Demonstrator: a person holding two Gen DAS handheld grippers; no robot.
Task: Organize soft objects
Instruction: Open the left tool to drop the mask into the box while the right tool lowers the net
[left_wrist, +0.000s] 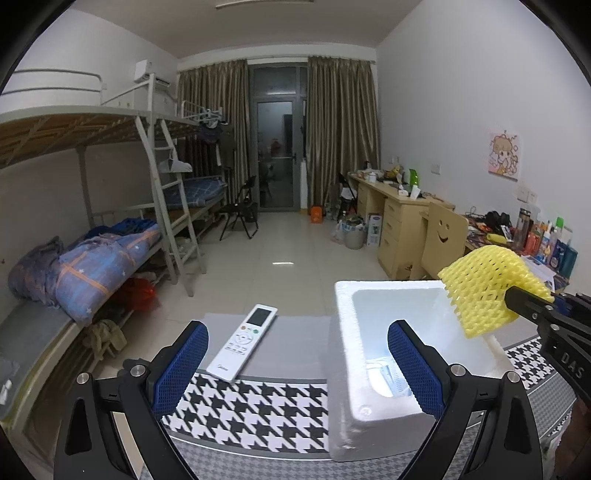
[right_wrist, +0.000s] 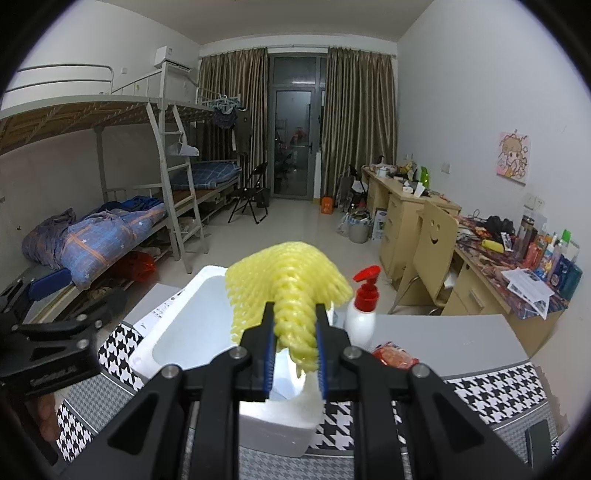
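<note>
Your right hand-held gripper (right_wrist: 295, 332) is clenched on the yellow foam net (right_wrist: 286, 284), holding it above the white foam box (left_wrist: 369, 406) for release inside. Your left hand-held gripper (left_wrist: 297, 369) stands released, empty, near the table's front edge.

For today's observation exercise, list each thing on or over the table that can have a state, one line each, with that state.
Left gripper: open, empty.
Right gripper: shut on the foam net.
Foam net: held up, above the box.
Box: lidless, a mask lying inside.
Remote: lying flat, face up, beside the box.
Pump bottle: upright, behind the box.
Red packet: lying on the table.
</note>
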